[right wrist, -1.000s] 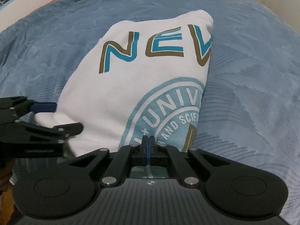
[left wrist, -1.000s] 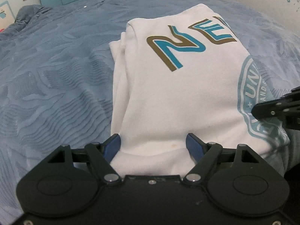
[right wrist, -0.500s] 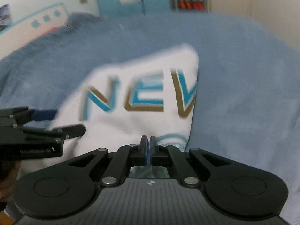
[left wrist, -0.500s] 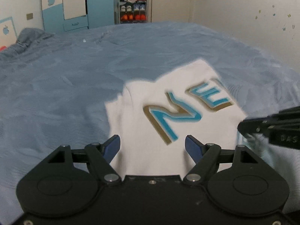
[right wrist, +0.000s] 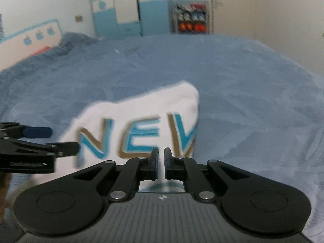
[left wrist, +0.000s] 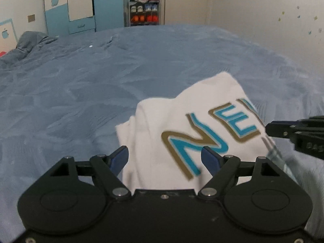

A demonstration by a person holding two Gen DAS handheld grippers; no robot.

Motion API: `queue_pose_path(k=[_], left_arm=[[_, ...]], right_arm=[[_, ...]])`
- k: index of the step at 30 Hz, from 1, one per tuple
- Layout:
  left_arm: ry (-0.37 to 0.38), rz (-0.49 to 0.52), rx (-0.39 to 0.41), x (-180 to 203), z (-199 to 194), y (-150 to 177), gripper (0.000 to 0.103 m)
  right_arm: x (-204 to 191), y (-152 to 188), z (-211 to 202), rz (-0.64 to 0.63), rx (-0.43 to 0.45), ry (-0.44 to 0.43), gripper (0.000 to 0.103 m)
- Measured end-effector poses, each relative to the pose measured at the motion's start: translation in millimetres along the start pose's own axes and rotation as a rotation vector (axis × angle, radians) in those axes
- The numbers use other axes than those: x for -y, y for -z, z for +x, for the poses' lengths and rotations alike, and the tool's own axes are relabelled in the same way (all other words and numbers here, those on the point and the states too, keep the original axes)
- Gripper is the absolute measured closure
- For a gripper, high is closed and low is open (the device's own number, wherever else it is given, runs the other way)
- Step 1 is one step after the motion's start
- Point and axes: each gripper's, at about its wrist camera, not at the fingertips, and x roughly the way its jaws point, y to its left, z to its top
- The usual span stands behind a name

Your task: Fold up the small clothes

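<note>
white shirt [right wrist: 141, 109] motion-blurred, lettering cut short, near edge hidden behind right tongs [right wrist: 160, 164]

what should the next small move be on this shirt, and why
Probably close the left claw on the shirt's near edge: it is wide open there, cloth showing between its fingers, while the right claw shows only a narrow gap.

Both grippers pulled back and tilted up: shirt [left wrist: 182, 121] now sits lower, farther ahead of them. Right gripper [right wrist: 160, 162] went from clamped to slightly parted.
</note>
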Motion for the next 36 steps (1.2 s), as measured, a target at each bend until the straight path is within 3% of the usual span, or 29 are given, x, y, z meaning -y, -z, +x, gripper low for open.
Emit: queue_pose_path(k=[1, 3, 5, 9, 12, 16, 18, 20, 22, 28, 31, 32, 36], left_arm=[[-0.009, 0.006, -0.025, 0, 12, 4, 0.022], [-0.036, 0.016, -0.151, -4, 47, 20, 0.017], [-0.012, -0.033, -0.137, -13, 48, 26, 0.017], [-0.035, 0.016, -0.144, -8, 39, 11, 0.018], [-0.061, 0.065, -0.092, -3, 34, -4, 0.020], [-0.055, 0.021, 0.036, -5, 31, -28, 0.020], [-0.043, 0.000, 0.033, -7, 46, -27, 0.020], [-0.071, 0.030, -0.060, -7, 82, -13, 0.016], [-0.064, 0.037, 0.019, -10, 87, 4, 0.015], [-0.085, 0.092, 0.011, -1, 75, -8, 0.016], [-0.121, 0.134, 0.081, 6, 57, -22, 0.018], [-0.125, 0.141, 0.110, 8, 52, -28, 0.018], [-0.121, 0.100, 0.177, 3, 57, -40, 0.018]], right_arm=[[4, 7, 14, 0.013, -0.035, 0.006, 0.098], [16, 24, 32, 0.077, -0.036, -0.021, 0.099], [18, 25, 30, 0.096, -0.029, -0.026, 0.099], [11, 7, 22, 0.086, -0.060, 0.003, 0.096], [4, -7, 10, 0.058, -0.008, 0.016, 0.093], [4, -17, 19, 0.050, 0.015, 0.052, 0.090], [14, -11, 37, 0.084, -0.028, 0.055, 0.091], [25, 2, 59, 0.124, -0.047, 0.015, 0.095], [37, 11, 63, 0.162, -0.023, -0.017, 0.096], [33, -3, 45, 0.179, -0.028, 0.007, 0.095], [31, -16, 16, 0.232, 0.141, -0.035, 0.090], [28, -22, 15, 0.217, 0.155, -0.018, 0.090], [20, -27, 57, 0.169, 0.090, 0.043, 0.090]])
